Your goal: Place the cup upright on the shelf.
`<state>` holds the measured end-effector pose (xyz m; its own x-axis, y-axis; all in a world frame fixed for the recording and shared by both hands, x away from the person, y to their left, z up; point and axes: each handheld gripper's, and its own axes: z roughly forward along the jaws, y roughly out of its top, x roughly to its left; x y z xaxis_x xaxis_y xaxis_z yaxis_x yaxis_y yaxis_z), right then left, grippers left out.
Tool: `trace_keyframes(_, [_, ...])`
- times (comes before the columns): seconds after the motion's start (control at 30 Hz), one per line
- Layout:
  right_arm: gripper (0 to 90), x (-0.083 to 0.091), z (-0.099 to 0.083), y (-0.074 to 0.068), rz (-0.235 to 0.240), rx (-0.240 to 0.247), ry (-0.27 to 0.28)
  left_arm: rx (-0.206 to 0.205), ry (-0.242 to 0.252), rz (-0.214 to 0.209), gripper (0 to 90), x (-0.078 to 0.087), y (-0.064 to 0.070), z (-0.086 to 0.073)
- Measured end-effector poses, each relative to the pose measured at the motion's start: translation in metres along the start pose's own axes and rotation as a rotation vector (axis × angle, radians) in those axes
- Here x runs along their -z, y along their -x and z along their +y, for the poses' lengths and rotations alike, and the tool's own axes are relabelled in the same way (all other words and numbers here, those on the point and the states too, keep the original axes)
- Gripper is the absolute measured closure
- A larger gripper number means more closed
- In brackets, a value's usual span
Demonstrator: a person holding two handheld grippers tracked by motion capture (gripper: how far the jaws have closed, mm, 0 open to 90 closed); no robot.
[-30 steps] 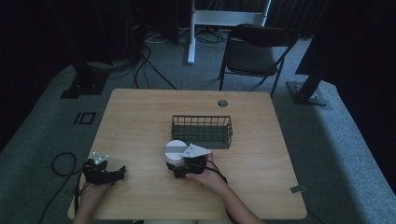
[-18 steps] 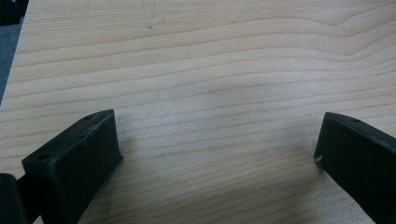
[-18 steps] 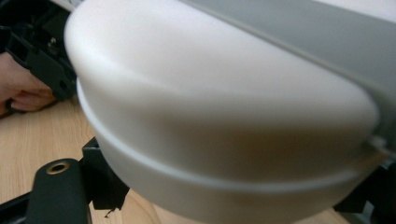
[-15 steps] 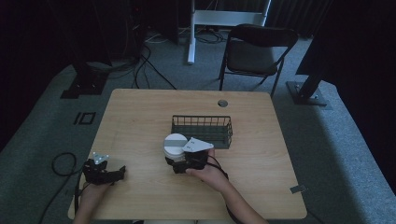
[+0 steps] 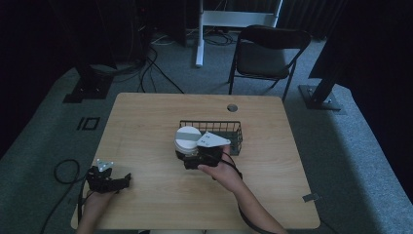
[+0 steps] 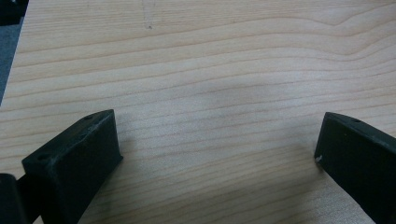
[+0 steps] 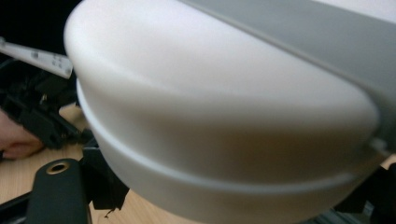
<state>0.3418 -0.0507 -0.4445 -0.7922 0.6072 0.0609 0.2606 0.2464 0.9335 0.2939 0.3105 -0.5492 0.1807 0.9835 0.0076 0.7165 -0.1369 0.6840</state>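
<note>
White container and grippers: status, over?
Right gripper shut on white container, held at the wire basket left end. Left gripper open, resting on table. Nothing in the way.

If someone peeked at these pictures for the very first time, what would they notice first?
Probably the round white container near the middle of the wooden table, gripped by the right hand-held gripper beside a black wire basket. In the right gripper view that white container looms huge and close. At the table's near left corner, the left hand-held gripper rests with its jaws wide apart.
</note>
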Motion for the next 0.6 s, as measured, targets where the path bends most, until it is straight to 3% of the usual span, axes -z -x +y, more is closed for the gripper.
trace_keyframes(0.2, [18.6, 0.006, 0.010, 0.009, -0.051, -0.011, 0.024, 0.000, 0.000, 0.000, 0.2, 0.000, 0.000, 0.000])
trace_keyframes(0.43, [18.6, 0.013, 0.014, 0.028, -0.157, -0.051, 0.042, 0.000, 0.001, 0.000, 0.2, 0.000, 0.000, 0.000])
trace_keyframes(0.6, [18.6, 0.019, 0.015, 0.044, -0.220, -0.045, 0.044, 0.000, 0.001, 0.000, 0.2, 0.000, 0.000, 0.000])
